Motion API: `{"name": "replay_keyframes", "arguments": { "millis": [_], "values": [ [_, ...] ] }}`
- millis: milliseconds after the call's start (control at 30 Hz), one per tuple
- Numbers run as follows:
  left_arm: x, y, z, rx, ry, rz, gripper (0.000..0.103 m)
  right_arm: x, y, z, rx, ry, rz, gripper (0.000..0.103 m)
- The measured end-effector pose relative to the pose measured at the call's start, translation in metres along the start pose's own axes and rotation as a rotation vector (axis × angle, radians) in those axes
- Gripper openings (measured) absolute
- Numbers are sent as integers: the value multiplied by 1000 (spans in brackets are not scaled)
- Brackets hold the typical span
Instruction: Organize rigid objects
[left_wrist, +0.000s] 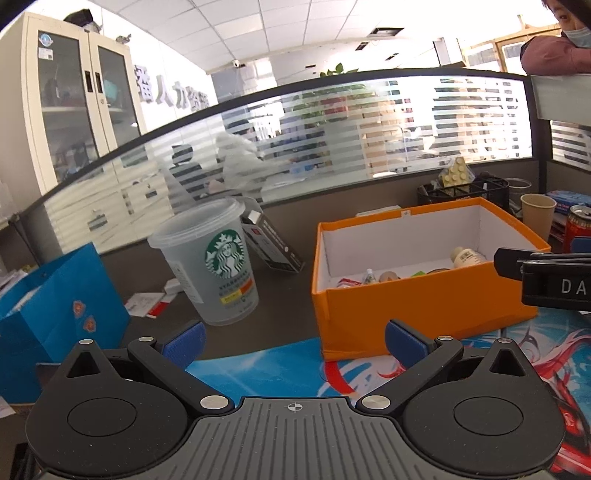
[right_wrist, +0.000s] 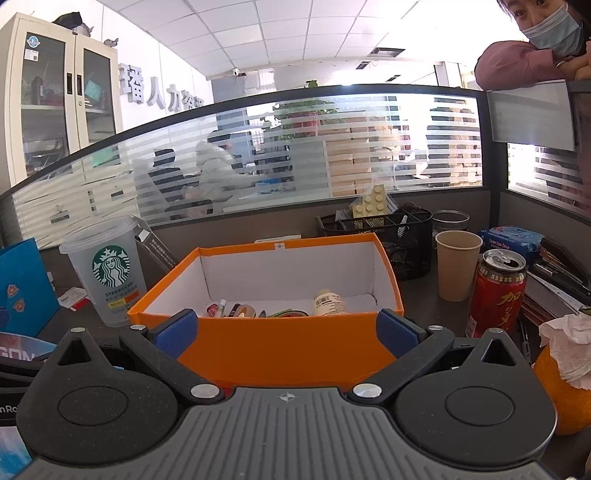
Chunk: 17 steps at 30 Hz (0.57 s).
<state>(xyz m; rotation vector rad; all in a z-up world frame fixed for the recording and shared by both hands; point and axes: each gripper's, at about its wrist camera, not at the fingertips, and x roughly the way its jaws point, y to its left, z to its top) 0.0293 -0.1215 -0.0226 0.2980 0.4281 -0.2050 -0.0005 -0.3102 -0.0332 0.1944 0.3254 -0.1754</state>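
Note:
An orange box (left_wrist: 424, 306) with white inner walls stands on the desk; it also shows in the right wrist view (right_wrist: 280, 350). Inside lie a small white bottle (right_wrist: 330, 302) and several small items. My left gripper (left_wrist: 295, 341) is open and empty, in front of the box's left corner. My right gripper (right_wrist: 286, 330) is open and empty, close to the box's near wall. The right gripper's finger (left_wrist: 543, 275) shows at the right edge of the left wrist view.
A Starbucks cup (left_wrist: 214, 266) stands left of the box, a blue paper bag (left_wrist: 55, 314) further left. Right of the box: a paper cup (right_wrist: 456, 269), a red can (right_wrist: 495, 295), an orange with tissue (right_wrist: 565, 391), a black mesh organizer (right_wrist: 388, 236). A glass partition runs behind.

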Motion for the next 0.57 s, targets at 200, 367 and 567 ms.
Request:
{"name": "replay_keyframes", "arguments": {
  "millis": [200,367,567],
  "values": [
    [0,2,0,-21,24,-57,103,1,-2,0,3,4,1,103],
    [1,5,-2,-36,34,-78,103,2,1,-1,-2,8,8,103],
    [3,7,-4,-49,51,-81,103,2,4,-3,-13,14,12,103]
  ]
}}
